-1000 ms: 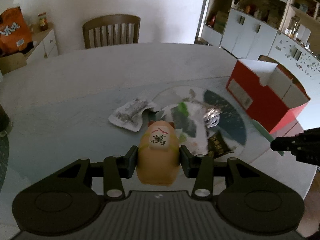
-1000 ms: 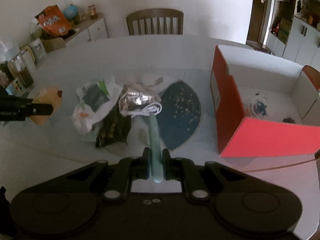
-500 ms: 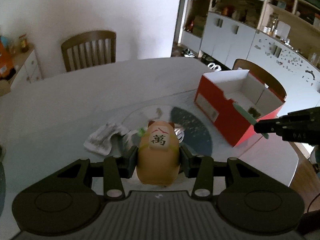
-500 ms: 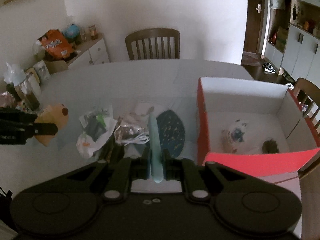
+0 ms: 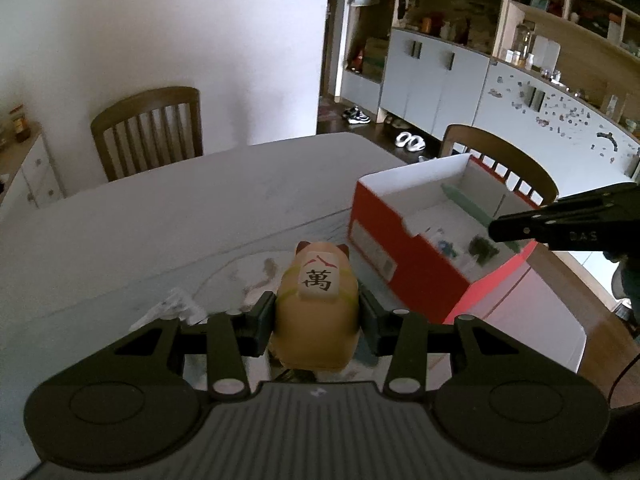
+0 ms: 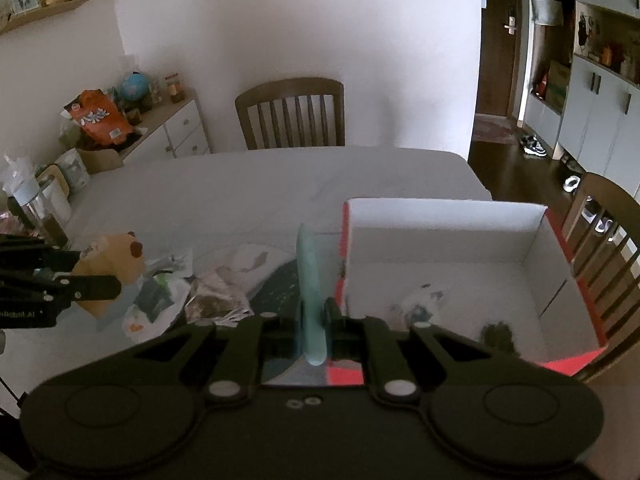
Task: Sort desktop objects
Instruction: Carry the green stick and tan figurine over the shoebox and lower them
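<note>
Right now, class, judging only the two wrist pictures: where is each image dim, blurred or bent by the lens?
Left wrist view: dim room light; the tan hamster figurine with a white mahjong tile is sharp, the red cardboard box slightly smeared, cabinets bowed at the rim. Right wrist view: darker foreground; the pale green flat stick is soft-edged, the door frame curves.

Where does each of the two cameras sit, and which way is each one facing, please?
Left wrist: on the left gripper, looking down along its fingers past the toy it clamps, toward the red box; the right gripper shows at right.
Right wrist: on the right gripper, looking down past its green stick over the table; the left gripper shows at left.
Shared: box, toy, stick, table, far chair.
</note>
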Demonstrator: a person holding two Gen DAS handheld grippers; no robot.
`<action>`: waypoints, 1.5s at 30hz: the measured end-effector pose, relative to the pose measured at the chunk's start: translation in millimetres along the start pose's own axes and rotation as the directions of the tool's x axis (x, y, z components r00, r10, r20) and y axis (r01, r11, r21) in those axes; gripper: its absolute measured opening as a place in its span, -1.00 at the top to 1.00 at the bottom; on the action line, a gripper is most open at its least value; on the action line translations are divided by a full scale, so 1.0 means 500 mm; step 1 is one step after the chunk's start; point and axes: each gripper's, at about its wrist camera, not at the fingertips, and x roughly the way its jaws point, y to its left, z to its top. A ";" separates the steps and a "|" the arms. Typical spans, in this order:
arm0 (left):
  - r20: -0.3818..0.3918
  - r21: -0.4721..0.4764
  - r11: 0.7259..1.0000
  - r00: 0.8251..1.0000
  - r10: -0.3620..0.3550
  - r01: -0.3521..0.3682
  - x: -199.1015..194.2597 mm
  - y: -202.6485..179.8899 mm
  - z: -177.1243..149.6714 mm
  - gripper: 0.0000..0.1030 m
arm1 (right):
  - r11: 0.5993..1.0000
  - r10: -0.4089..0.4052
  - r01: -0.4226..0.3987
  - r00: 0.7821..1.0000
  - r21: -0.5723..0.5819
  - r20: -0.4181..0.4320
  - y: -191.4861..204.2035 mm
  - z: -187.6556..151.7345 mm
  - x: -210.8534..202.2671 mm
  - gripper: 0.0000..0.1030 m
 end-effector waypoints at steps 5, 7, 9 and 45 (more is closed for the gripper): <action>-0.002 0.018 1.000 1.000 -0.018 0.018 0.038 -0.053 0.031 0.16 | 1.000 0.003 -0.002 1.000 0.007 -0.005 -0.050 0.012 0.008 0.80; -0.006 0.025 0.999 1.000 -0.026 0.026 0.056 -0.075 0.043 0.16 | 1.000 0.002 -0.002 1.000 0.007 -0.008 -0.070 0.016 0.009 0.80; -0.010 0.032 0.999 0.999 -0.033 0.033 0.072 -0.094 0.053 0.16 | 1.000 0.001 -0.001 1.000 0.010 -0.014 -0.092 0.019 0.012 0.80; -0.201 0.250 0.968 0.979 0.028 0.024 0.482 -0.290 0.169 0.16 | 0.997 0.042 -0.027 0.975 0.071 -0.217 -0.330 0.017 0.161 0.86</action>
